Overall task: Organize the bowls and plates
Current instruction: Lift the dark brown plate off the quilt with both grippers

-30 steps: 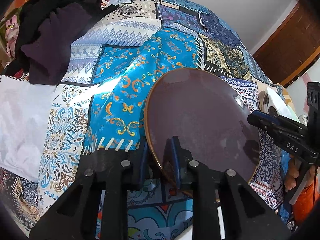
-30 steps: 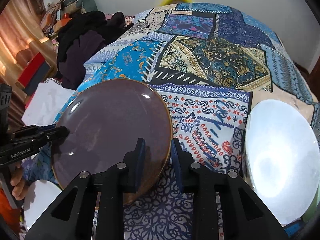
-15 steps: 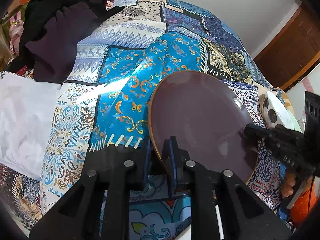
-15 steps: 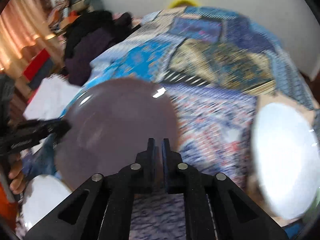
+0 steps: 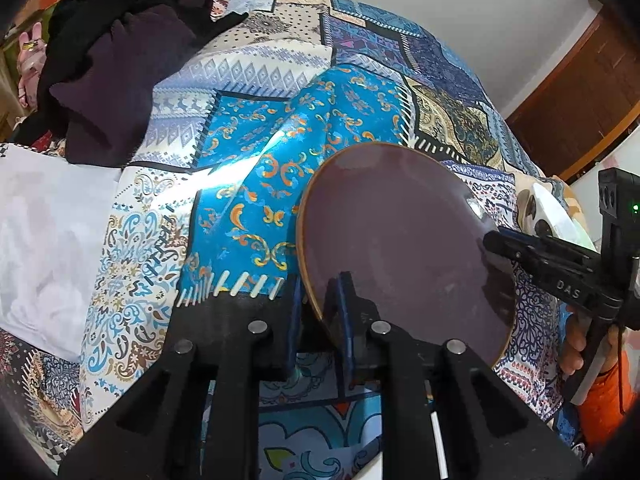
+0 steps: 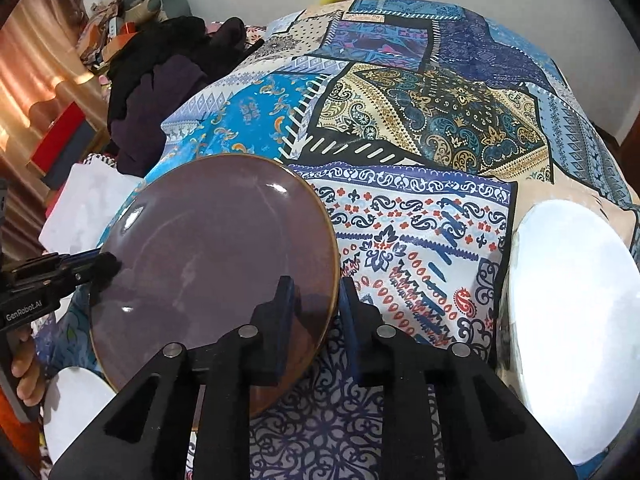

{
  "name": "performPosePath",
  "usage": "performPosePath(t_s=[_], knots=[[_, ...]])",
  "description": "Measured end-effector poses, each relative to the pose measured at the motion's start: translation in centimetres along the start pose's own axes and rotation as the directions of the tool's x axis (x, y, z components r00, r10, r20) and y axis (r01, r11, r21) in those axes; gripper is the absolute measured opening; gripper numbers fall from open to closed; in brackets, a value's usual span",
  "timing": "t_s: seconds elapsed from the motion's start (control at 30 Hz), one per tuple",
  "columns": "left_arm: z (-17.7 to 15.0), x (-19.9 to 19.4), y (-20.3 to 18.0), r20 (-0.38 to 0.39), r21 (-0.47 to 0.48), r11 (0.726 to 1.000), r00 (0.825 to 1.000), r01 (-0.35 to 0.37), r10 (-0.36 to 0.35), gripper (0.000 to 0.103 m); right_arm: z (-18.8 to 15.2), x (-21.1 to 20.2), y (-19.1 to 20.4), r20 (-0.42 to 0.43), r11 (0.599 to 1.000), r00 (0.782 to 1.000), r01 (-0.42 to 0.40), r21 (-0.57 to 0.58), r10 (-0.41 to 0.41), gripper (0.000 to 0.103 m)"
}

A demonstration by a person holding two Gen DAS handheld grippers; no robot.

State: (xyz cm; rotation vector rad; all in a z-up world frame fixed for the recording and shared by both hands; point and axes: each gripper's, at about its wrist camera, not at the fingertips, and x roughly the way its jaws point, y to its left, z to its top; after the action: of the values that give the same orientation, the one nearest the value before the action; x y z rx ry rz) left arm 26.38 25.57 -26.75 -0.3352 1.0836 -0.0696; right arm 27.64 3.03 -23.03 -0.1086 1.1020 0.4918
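1. A dark purple-brown plate (image 5: 404, 248) with a thin orange rim sits over a blue patchwork cloth (image 5: 248, 208), held at two opposite edges.
2. The left gripper (image 5: 318, 312) is clamped on the plate's near-left rim; its body reads "GenRobot.AI" in the right wrist view.
3. The right gripper (image 6: 316, 304) pinches the opposite rim; its side reads "DAS".
4. A white plate (image 6: 576, 320) lies to the right, apart from the dark one.
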Motion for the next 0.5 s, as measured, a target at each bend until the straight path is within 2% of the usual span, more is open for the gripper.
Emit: performPosePath(t_s=[0.33, 0.5], knots=[[-0.3, -0.4, -0.5, 0.022, 0.036, 0.998, 0.999, -0.045, 0.044, 0.017, -0.8, -0.6, -0.3, -0.014, 0.998, 0.998, -0.063, 0.026, 0.064, 0.018], [-0.8, -1.1, -0.2, 0.019, 0.025, 0.999, 0.999, -0.032, 0.032, 0.017, -1.2, -1.1, -0.1, -0.014, 0.996, 0.997, -0.082, 0.024, 0.082, 0.018]])
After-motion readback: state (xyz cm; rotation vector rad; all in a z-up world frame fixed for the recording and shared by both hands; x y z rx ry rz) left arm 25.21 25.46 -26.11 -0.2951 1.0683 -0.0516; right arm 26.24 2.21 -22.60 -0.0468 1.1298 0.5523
